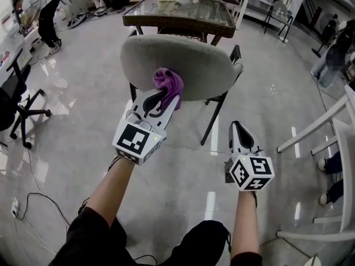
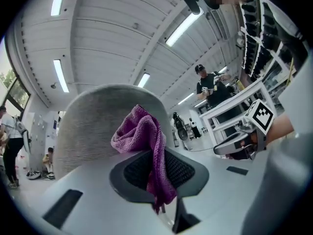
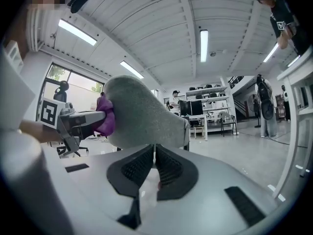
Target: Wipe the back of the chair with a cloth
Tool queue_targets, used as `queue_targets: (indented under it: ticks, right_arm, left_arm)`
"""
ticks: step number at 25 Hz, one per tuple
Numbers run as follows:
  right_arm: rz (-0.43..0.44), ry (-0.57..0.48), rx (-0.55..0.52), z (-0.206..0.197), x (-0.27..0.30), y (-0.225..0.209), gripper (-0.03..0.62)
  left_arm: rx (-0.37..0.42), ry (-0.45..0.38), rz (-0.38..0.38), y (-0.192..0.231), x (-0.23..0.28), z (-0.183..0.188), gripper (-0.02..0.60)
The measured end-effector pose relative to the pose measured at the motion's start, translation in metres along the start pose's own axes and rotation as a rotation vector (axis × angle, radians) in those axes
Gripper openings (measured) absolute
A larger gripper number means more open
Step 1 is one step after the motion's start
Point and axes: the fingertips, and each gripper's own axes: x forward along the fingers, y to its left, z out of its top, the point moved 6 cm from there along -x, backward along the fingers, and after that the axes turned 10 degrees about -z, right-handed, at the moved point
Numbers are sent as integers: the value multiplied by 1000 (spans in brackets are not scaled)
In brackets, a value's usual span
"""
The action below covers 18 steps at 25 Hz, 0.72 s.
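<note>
A grey fabric chair back (image 1: pixel 183 62) on black legs stands in front of me. My left gripper (image 1: pixel 162 97) is shut on a purple cloth (image 1: pixel 168 83) and presses it against the lower left of the chair back. The left gripper view shows the cloth (image 2: pixel 142 136) bunched between the jaws against the grey chair back (image 2: pixel 93 126). My right gripper (image 1: pixel 239 127) hangs shut and empty to the right, below the chair back. In the right gripper view the chair back (image 3: pixel 144 114) fills the middle, with the purple cloth (image 3: pixel 105 116) and left gripper (image 3: pixel 83 119) at its left.
A glass-topped table (image 1: pixel 183 13) stands behind the chair. An office chair (image 1: pixel 19 107) is at the left, white frames (image 1: pixel 333 148) at the right. People stand in the far background. A cable (image 1: pixel 33 195) lies on the floor at lower left.
</note>
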Motion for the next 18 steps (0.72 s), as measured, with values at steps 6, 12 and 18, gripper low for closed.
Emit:
queue_targets:
  ticks: [6, 12, 18]
  right_arm:
    - [-87, 25, 7, -9, -38, -59, 29]
    - [-47, 24, 6, -11, -32, -48, 29]
    - [83, 20, -1, -23, 18, 33, 29]
  left_arm:
    - [34, 7, -173, -66, 66, 8, 78]
    - [52, -28, -225, -71, 36, 17, 78]
    - [-1, 20, 12, 30, -67, -11, 78]
